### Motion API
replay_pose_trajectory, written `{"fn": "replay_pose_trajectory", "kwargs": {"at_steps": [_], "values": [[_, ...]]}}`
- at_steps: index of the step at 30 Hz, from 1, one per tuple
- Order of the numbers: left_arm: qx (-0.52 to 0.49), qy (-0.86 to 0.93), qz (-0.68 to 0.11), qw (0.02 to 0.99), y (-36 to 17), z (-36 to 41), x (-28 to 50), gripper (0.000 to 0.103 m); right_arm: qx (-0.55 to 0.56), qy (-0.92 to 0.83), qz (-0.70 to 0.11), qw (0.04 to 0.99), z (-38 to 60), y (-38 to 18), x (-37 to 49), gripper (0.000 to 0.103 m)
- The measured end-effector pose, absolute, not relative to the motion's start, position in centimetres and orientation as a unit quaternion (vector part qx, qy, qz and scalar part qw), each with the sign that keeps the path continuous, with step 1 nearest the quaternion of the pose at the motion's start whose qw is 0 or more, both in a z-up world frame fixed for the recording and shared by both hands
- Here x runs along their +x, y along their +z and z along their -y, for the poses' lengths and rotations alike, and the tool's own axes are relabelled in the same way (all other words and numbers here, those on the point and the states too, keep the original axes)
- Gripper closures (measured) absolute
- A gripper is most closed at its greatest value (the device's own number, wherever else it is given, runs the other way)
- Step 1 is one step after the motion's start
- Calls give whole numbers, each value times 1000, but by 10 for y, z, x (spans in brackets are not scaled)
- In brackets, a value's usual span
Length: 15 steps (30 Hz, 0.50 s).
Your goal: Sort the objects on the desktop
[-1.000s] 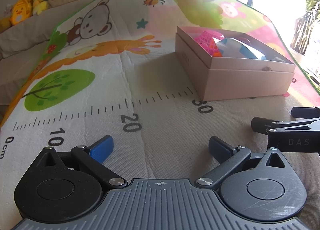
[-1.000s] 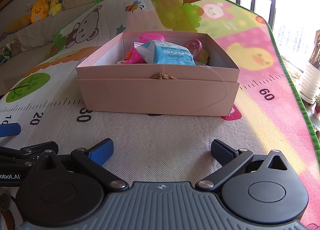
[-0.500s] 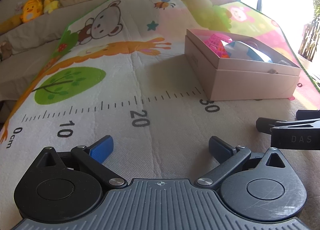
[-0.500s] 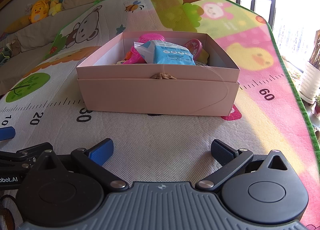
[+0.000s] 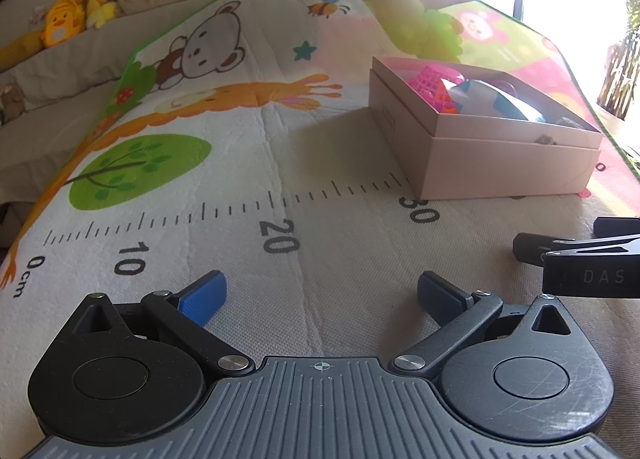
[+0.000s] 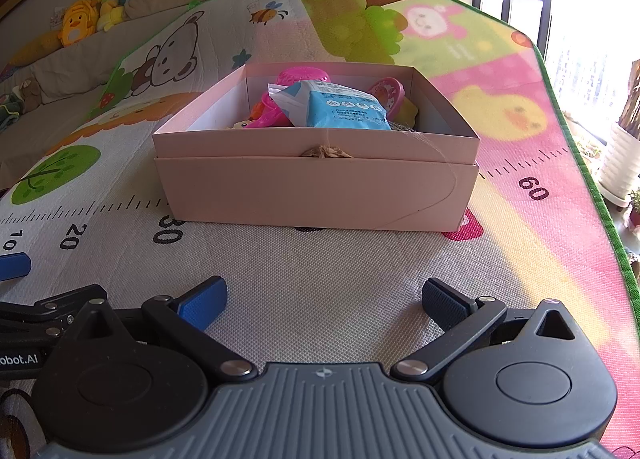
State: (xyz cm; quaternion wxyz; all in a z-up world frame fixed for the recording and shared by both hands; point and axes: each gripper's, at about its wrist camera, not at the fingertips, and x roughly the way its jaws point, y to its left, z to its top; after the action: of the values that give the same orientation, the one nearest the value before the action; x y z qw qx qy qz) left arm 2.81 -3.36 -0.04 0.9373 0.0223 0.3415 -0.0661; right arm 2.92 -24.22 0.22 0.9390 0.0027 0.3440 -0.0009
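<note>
The open pale pink cardboard box (image 6: 316, 179) sits in the middle of the colourful cartoon play mat (image 6: 320, 279), its near left corner at the printed number 30. Inside it lie a blue and white soft packet (image 6: 336, 109), bright pink plastic toys (image 6: 304, 77) and something yellow at the far right. No loose things show on the mat around the box, so the sorting looks nearly or fully done.

The left gripper (image 5: 322, 293) and the right gripper (image 6: 324, 297) both hang low over the near mat, side by side, jaws spread wide with nothing between them.

The front wall of the box hides what lies at the bottom. The small brown bit (image 6: 326, 152) on the front rim is hard to name. The window glare washes out the far right, and mat behind the cameras is out of sight.
</note>
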Motion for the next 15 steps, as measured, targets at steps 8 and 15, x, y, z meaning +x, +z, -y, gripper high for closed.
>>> {"fn": "replay_pose_trajectory", "kwargs": {"at_steps": [8, 15], "values": [[24, -69, -343, 936, -1, 33, 27, 0, 2, -1, -344, 939, 241, 2, 29, 0], [23, -72, -344, 936, -1, 32, 28, 0, 2, -1, -344, 939, 241, 2, 30, 0]]}}
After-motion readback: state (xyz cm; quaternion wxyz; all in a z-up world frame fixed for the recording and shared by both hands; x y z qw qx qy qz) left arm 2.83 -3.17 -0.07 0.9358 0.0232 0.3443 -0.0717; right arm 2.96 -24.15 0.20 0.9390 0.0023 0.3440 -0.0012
